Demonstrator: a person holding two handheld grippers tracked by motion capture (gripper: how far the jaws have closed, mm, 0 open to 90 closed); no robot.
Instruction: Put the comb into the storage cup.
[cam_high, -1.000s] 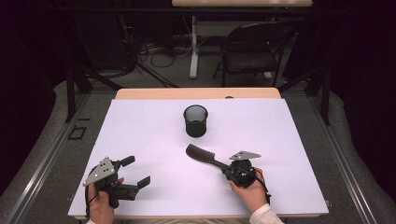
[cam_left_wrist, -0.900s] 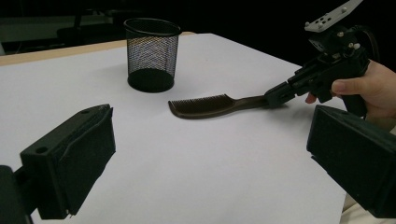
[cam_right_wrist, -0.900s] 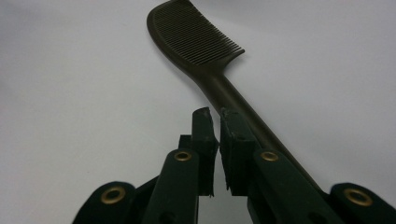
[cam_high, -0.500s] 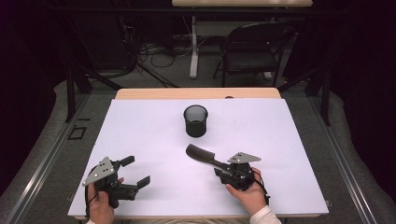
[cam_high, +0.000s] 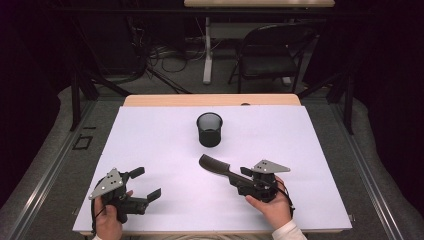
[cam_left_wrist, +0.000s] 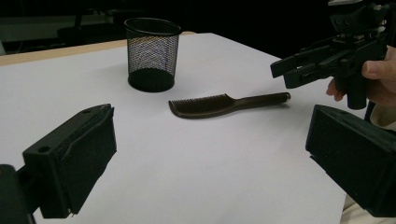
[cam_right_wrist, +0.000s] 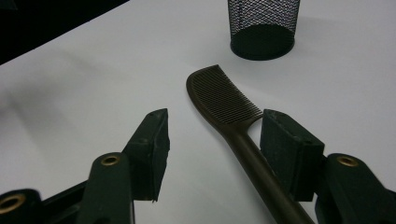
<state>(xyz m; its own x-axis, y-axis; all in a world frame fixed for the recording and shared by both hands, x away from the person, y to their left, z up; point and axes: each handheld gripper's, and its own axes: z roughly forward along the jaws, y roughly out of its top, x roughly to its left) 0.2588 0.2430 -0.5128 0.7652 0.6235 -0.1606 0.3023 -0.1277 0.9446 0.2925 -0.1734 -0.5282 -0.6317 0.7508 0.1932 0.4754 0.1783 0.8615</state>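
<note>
Here the right claw (cam_right_wrist: 212, 140) has just been opening, jaws apart astride the comb (cam_right_wrist: 224, 100) handle; comb flat on the worktop (cam_high: 150, 135) near the cup (cam_high: 209, 129); left claw (cam_high: 145, 184) wide, empty.

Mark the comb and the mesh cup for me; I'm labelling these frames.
comb (cam_left_wrist: 212, 105), left gripper view, on its toothed head.
mesh cup (cam_high: 209, 131), high view, on its outer wall.

Right hand-held gripper (cam_high: 243, 176) jaws just opening; left hand-held gripper (cam_high: 146, 183) agape
</note>
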